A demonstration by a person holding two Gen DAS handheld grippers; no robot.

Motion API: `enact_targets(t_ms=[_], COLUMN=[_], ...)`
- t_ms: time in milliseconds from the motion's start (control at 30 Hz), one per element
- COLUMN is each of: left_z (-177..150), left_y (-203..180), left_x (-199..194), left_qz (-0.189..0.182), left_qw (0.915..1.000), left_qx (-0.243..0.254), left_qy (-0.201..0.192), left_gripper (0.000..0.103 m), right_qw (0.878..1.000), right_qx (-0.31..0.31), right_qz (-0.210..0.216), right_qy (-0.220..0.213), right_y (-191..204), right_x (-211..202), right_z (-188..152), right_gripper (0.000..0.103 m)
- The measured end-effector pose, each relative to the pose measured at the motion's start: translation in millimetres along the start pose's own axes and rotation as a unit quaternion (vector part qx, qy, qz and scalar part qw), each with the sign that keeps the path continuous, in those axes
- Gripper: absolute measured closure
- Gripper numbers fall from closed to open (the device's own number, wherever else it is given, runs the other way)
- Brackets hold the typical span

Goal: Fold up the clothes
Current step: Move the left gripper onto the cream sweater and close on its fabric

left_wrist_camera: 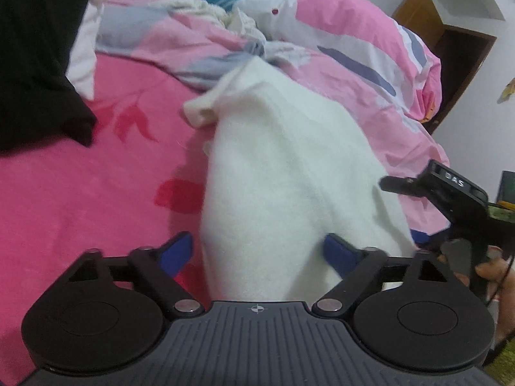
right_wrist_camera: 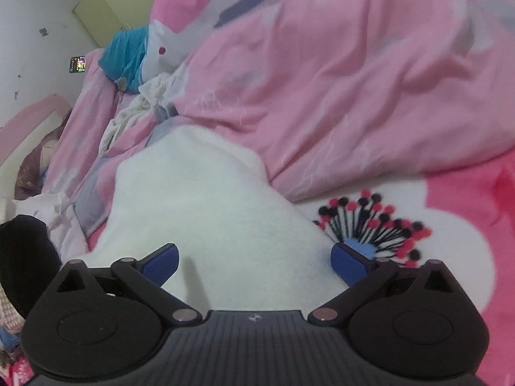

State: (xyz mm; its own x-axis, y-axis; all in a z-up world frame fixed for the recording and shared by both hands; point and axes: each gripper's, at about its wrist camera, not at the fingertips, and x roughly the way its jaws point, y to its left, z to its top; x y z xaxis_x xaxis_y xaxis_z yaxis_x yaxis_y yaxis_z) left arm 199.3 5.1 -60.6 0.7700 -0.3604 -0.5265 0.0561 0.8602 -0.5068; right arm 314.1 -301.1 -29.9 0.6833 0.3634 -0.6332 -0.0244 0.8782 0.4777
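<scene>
Pink bedsheet (left_wrist_camera: pixel 80 193) carries white garment (left_wrist_camera: pixel 273 167), lengthwise away from both tools.

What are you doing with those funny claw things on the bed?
A person is folding clothes with a hand-held gripper in each hand. Both point at a fluffy white fleece garment lying on the bright pink flowered bedsheet, beside a rumpled pink, white and grey quilt. The left hand-held gripper has the garment between its blue pads, but they are not squeezing it. The right hand-held gripper is open above the garment too. Nothing is gripped yet. A black piece of clothing waits nearby.
</scene>
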Motion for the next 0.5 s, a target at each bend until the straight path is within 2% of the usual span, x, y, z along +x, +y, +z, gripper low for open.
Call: enact_targets(t_ms=[100, 167, 300, 367, 467, 500], left_z=[0.9, 1.1, 0.4, -0.1, -1.3, -1.6], left_y=[0.9, -1.0, -7.1, -9.5, -11.0, -11.3], left_x=[3.8, 4.4, 1.7, -0.7, -6.2, -8.5], left_qz=[-0.006, -0.007, -0.004, 0.001, 0.0, -0.002], left_qw=[1.0, 1.0, 0.9999, 0.9998, 0.9996, 0.9996], left_qx=[-0.004, 0.0, 0.014, 0.022, 0.026, 0.027], left_qy=[0.005, 0.004, 0.001, -0.002, -0.006, -0.007], left_gripper=[0.032, 0.043, 0.06, 0.07, 0.08, 0.082], right_qw=[1.0, 0.999, 0.997, 0.994, 0.99, 0.988], right_qx=[-0.013, -0.032, -0.071, -0.096, -0.133, -0.142], right_qz=[0.002, -0.01, -0.033, -0.043, -0.057, -0.057], right_qy=[0.004, 0.007, 0.011, 0.01, 0.006, 0.006], right_y=[4.6, 9.8, 23.4, 33.4, 47.2, 50.8], right_x=[-0.6, -1.3, -5.8, -9.7, -18.5, -22.2], right_z=[-1.1, -0.6, -1.0, -2.5, -9.3, -12.1], right_gripper=[0.007, 0.02, 0.038, 0.054, 0.071, 0.073])
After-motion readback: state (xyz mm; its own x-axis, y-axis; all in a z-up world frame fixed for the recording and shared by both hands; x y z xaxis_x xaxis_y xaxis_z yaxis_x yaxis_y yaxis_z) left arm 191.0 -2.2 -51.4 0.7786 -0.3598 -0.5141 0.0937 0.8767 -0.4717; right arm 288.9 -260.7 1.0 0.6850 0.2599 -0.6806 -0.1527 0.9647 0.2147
